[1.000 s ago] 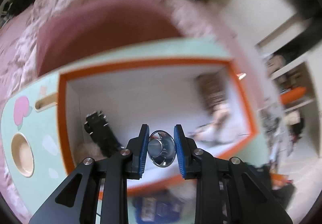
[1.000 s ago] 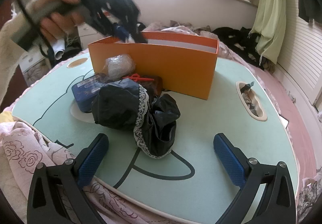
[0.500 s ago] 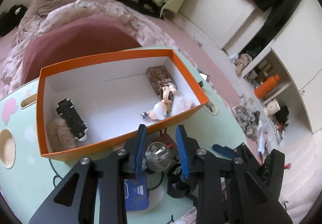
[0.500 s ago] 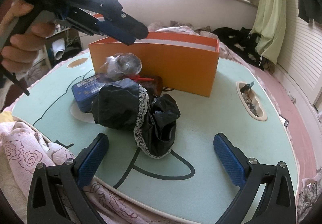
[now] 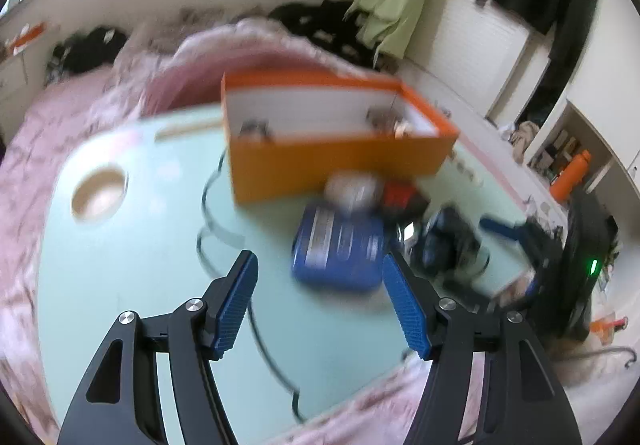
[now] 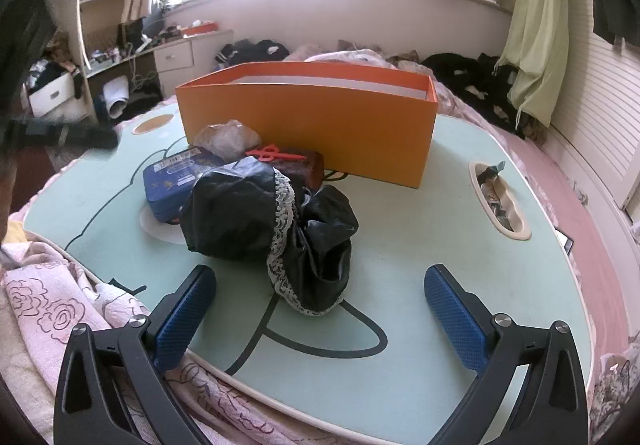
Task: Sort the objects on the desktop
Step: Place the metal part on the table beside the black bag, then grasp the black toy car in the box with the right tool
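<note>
Orange cardboard: the box (image 6: pixel 308 129) stands toward the far side of the pale green table (image 6: pixel 420 245); from the right its inside is hidden behind the near wall.
Box contents: small things (image 5: pixel 384 119) lie on its white floor in the left view, too blurred to name.
Writing: the blue tin (image 6: pixel 176 181) has a white label strip, unreadable in both views.
Pile: black lace-edged cloth (image 6: pixel 272 221), a dark red box (image 6: pixel 308 165) with a red knot and a clear crinkled wrap (image 6: pixel 228 137) lie beside the tin, in front of the orange box.
Left tongs (image 5: pixel 318 303): opening, nothing between the blue pads, above the table near the tin.
Right tongs (image 6: pixel 320 315): spread wide, empty, at the table's near edge.
</note>
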Available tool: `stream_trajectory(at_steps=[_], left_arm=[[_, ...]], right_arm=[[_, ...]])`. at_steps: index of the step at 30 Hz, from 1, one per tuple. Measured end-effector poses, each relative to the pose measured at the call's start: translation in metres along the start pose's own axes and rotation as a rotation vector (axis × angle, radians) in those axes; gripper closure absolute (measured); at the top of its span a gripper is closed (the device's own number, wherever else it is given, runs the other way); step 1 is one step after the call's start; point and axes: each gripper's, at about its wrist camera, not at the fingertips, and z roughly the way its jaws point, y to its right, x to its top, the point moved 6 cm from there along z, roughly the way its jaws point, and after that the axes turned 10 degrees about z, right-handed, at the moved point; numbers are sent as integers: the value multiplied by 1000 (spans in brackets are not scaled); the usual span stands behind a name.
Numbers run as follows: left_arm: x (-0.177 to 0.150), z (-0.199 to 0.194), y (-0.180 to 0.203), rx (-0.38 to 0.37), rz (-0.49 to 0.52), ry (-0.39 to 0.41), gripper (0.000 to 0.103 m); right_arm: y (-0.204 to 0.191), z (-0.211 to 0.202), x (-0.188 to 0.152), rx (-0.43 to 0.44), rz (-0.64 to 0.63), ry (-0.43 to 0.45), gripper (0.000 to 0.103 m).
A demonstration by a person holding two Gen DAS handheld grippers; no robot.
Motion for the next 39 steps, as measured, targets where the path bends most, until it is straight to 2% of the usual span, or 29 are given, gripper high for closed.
stream_trajectory(at_steps=[2,5,7,9,10,12,14,15,17,19,22,24,25,26,27,31,35,37,39], left_arm=[[-14,7,-2,-9,-30,-16,38],[-26,26,5,1,-24,-54,37],[-28,33,11,64,38,-47,26],[-30,43,16,151,111,-69,5],[-30,45,17,181,131,-60,0],[-32,48,15,150,115,-60,0],[-33,48,12,152,106,-55,0],[-33,47,11,152,103,-53,0],[-34,47,9,152,100,-49,0],[-34,46,10,154,99,-45,0],[-30,42,16,158,96,-42,0],[-29,42,17,160,97,-42,0],[-29,43,18,161,97,-42,0],[-29,43,18,161,98,-42,0],[-28,43,19,161,98,-42,0],[-28,43,20,158,98,-42,0],[-28,44,18,153,100,-40,0],[-28,44,18,150,100,-37,0],[-28,44,19,149,100,-35,0]], right_arm=[[-1,0,3,-2,-1,-1,0],[-2,0,5,-4,-1,-3,0],[-3,0,6,-6,-4,-2,0],[-4,1,6,-4,-2,-6,0],[-3,0,5,-5,-2,-6,0],[-3,0,5,-4,-1,-3,0],[-2,0,6,3,-1,0,0],[-3,-2,5,22,-3,5,0],[-4,-11,6,90,3,21,9],[-4,-25,13,155,10,42,11],[-6,-44,39,248,37,79,11],[-13,-50,68,305,66,93,12],[-18,-49,82,314,77,89,20],[-25,-42,102,322,97,73,26],[-30,-33,115,325,113,38,27],[-58,42,162,282,164,-207,45],[-73,120,184,242,193,-379,59],[-76,156,185,221,233,-470,62],[-78,173,182,225,277,-518,62]])
